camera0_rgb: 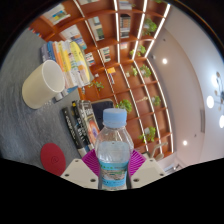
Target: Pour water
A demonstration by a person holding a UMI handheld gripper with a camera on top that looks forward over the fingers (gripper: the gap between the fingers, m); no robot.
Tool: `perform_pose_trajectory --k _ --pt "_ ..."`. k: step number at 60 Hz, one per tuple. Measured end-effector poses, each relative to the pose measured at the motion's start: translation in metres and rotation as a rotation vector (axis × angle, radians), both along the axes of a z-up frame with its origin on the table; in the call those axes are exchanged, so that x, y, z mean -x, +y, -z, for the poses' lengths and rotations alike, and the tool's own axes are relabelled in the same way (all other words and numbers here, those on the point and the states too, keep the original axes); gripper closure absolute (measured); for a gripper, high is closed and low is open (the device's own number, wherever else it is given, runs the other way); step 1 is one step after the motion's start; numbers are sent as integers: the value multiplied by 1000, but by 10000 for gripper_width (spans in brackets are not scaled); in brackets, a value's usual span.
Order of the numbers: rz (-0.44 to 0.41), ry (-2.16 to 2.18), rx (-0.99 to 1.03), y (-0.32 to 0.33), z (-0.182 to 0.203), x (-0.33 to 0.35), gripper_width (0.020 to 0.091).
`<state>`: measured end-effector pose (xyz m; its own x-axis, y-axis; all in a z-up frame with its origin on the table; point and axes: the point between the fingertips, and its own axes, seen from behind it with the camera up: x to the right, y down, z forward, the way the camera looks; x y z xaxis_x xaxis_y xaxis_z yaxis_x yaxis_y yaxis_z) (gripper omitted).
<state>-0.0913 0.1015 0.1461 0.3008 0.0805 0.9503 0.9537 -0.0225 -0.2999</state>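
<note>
The hand-held gripper (114, 168) is gripping a small water bottle (114, 150), its two pink pads (91, 160) pressing on the bottle's lower body from either side. The bottle is standing up between the fingers at about six o'clock, and its pale blue cap (115, 117) is sitting on the neck, apparently in place. A white cup (43, 83) is lying off toward ten o'clock, well apart from the bottle, with its open mouth facing the camera's way. A red disc (52, 156) is resting on the counter (25, 120) near eight o'clock, and several dark markers (78, 128) are lying between cup and bottle.

The step in hand looks like carrying the bottle to the cup. To do it well, the grip wants to be kept firm and low on the body so the bottle is not slipping as it tips; the neck should be brought over the cup's rim before any tilt begins, and the cap probably needs dealing with first, since water cannot leave past it.

The whole scene is appearing strongly rolled, with shelving and ceiling lights sweeping from twelve to three o'clock, which suggests the person's hand is tilting the tool sideways and raising it above the counter.
</note>
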Motion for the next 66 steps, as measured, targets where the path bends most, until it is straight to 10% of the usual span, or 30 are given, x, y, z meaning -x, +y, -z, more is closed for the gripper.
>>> perform_pose_trajectory --k 38,66 --pt "-155 -962 -306 13 -23 138 787" --pt "-95 405 240 3 14 74 755"
